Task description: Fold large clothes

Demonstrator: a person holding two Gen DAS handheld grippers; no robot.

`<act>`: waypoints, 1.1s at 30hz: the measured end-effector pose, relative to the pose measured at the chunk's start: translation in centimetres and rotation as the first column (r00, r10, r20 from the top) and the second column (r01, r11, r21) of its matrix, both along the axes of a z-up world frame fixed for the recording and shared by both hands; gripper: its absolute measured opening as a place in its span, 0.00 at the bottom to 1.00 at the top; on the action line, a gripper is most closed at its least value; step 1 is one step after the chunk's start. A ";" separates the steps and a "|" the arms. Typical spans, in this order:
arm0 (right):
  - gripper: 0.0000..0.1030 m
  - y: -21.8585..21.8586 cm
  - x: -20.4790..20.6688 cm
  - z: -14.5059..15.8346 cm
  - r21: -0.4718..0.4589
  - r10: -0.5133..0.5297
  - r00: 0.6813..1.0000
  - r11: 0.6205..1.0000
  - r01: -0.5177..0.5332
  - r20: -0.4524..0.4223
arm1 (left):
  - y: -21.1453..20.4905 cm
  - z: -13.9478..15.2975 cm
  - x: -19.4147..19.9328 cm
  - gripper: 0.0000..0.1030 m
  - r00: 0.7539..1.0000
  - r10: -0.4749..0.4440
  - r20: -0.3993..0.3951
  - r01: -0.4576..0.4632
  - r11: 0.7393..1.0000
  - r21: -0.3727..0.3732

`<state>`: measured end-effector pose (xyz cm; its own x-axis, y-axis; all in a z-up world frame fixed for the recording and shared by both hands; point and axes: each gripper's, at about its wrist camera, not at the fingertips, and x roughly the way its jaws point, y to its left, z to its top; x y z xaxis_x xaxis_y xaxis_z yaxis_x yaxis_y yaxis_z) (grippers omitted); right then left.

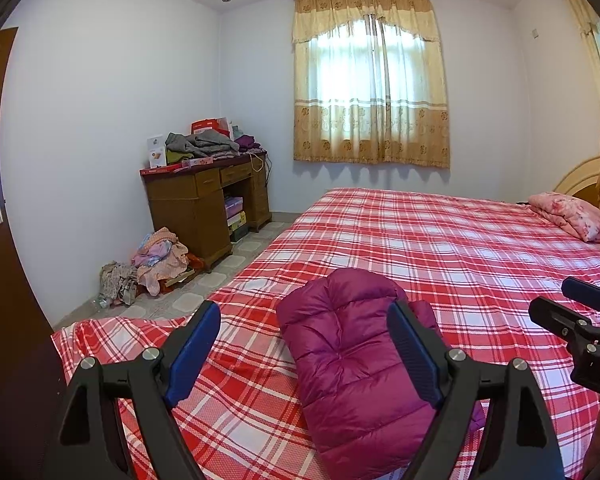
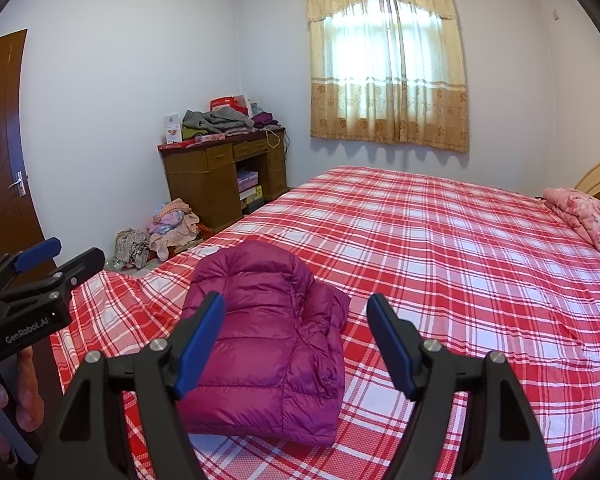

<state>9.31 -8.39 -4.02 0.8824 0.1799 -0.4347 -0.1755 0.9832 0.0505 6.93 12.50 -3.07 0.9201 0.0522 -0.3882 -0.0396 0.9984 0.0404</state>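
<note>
- Left wrist view: we see our left tongs [image 1: 304, 344] with the two blue-padded fingers [image 1: 194, 350] spread apart and nothing clamped; they hang above the bed [image 1: 460, 240], clear of the cloth.
- Between and beyond those fingers lies the purple puffer jacket [image 1: 352, 364], folded into a compact bundle on the red-and-white plaid sheet near the bed's near corner.
- At the right edge of the same view our right tongs [image 1: 580, 312] enter, beside the jacket and not touching it.
- Right wrist view: we see our right tongs [image 2: 296, 340] likewise apart and empty, with the jacket [image 2: 268, 344] lying under the left finger and reaching toward the gap between them.
- Our left tongs [image 2: 44, 268] show at the left edge, held by a hand [image 2: 8, 400].
- Background: a pink floral pillow [image 2: 584, 216] at the head of the bed, a wooden table [image 2: 220, 176] piled with clothes, a heap of clothes [image 2: 164, 228] on the floor, and a curtained window [image 2: 388, 60].
</note>
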 end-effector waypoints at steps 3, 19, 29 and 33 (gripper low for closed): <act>0.74 0.1 0.0 0.0 0.000 0.000 1.000 1.000 0.000 0.002 | 0.0 0.0 0.0 0.83 1.000 0.001 0.000 -0.001 1.000 0.000; 0.74 0.2 -0.1 0.0 0.004 0.003 1.000 1.000 -0.003 0.001 | 0.0 -0.5 0.2 0.83 1.000 0.007 -0.012 -0.007 1.000 0.001; 0.74 0.3 -0.1 0.0 0.003 0.005 1.000 1.000 -0.005 -0.003 | 0.1 -0.8 0.4 0.83 0.999 0.014 -0.029 -0.014 1.000 -0.005; 0.74 0.3 -0.2 -0.1 0.001 0.004 1.000 1.000 -0.004 -0.002 | 0.1 -0.7 0.5 0.83 0.999 0.020 -0.033 -0.020 1.000 -0.006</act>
<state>9.10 -8.06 -4.11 0.8810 0.1841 -0.4359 -0.1796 0.9824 0.0520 7.48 12.56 -3.80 0.9055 0.0679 -0.4189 -0.0582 0.9977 0.0359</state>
